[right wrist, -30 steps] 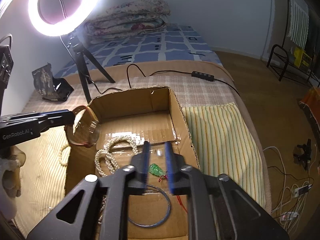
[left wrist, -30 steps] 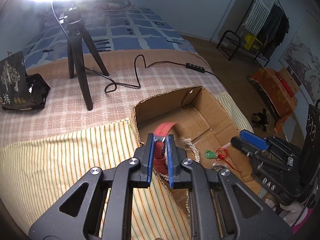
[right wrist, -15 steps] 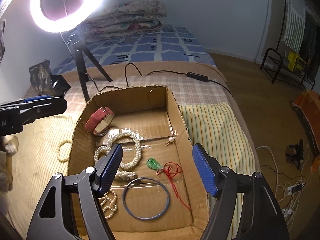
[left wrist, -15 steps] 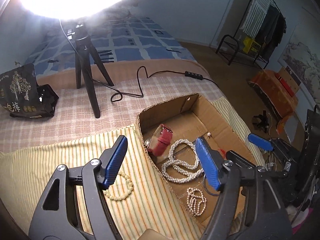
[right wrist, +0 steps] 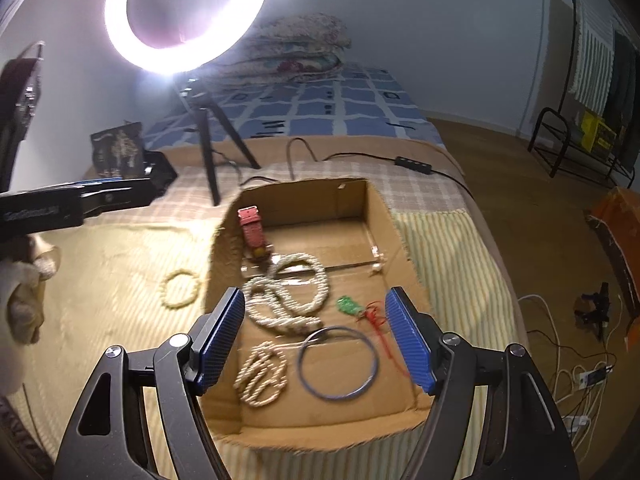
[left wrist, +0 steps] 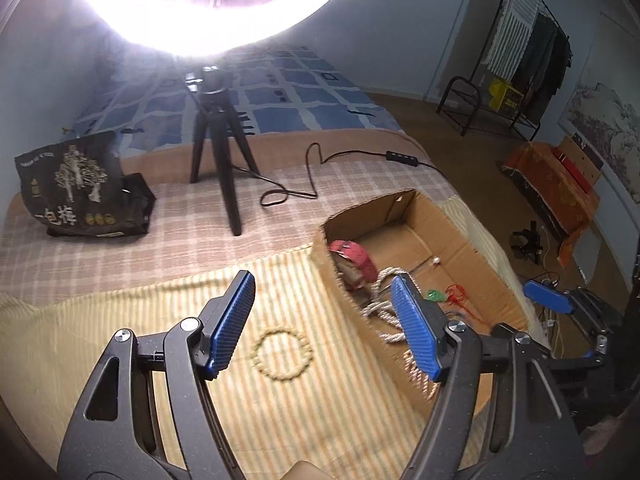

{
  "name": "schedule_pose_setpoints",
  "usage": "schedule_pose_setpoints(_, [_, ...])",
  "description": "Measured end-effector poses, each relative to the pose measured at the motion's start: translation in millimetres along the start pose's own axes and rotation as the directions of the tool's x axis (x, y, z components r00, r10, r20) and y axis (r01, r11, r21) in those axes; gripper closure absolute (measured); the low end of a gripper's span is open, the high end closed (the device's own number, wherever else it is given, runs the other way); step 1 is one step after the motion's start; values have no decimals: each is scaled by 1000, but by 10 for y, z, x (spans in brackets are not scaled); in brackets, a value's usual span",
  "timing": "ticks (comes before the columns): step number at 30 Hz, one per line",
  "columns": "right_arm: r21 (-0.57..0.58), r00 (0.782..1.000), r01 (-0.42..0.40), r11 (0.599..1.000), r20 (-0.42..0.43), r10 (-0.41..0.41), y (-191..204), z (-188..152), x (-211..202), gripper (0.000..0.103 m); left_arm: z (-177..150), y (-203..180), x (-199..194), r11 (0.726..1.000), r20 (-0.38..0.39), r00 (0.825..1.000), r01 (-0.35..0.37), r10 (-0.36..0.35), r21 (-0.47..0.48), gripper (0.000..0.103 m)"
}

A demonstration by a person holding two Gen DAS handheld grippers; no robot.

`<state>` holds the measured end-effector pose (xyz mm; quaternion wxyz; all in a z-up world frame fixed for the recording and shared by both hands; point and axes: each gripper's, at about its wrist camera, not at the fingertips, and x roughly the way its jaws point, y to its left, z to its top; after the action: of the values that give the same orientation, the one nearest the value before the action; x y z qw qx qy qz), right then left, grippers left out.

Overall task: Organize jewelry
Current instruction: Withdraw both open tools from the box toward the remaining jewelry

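An open cardboard box point(right wrist: 372, 208) point(left wrist: 460, 232) lies on the striped cloth. Inside are a red watch point(right wrist: 252, 232) point(left wrist: 356, 258), a long pearl necklace point(right wrist: 288, 296) point(left wrist: 382, 312), a smaller pearl bundle point(right wrist: 262, 374), a blue bangle point(right wrist: 338, 362) and a green pendant on red cord point(right wrist: 348, 305) point(left wrist: 438, 295). A pale bead bracelet point(left wrist: 282, 356) point(right wrist: 178, 290) lies on the cloth left of the box. My left gripper point(left wrist: 324, 328) is open and empty above the bracelet. My right gripper point(right wrist: 316, 340) is open and empty over the box.
A ring light on a black tripod point(left wrist: 218, 148) point(right wrist: 208, 136) stands behind the box, its cable point(left wrist: 320, 168) trailing right. A black bag point(left wrist: 76, 188) sits at the far left. The bed edge drops to the floor on the right, with cables point(right wrist: 580, 364) there.
My left gripper let go of the red watch into the box, opened, and drew back left over the bead bracelet. My right gripper opened from shut and stays over the box.
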<state>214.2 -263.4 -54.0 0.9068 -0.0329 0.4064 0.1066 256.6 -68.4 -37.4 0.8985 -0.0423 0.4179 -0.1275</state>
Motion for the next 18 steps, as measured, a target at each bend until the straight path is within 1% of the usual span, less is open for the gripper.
schedule_pose_setpoints(4, [-24,1000,-23,999,19,24,155,-37,-129,31,-48,128,-124,1000,4,1000,-10,10,1,31])
schedule_pose_setpoints(15, [-83,996,-83,993,32,86,553,-104,-412,31,-263,526,-404,998,-8,1000,-26,25,-56,31])
schedule_pose_setpoints(16, [-88,995,-95,992,31,98,605,-126,-451,31,-281,565,-433,998,-7,1000,-26,25,-63,32])
schedule_pose_setpoints(18, [-96,992,-118,988,27,121,690,-167,-499,31,-312,625,-465,997,-14,1000,-28,27,-68,38])
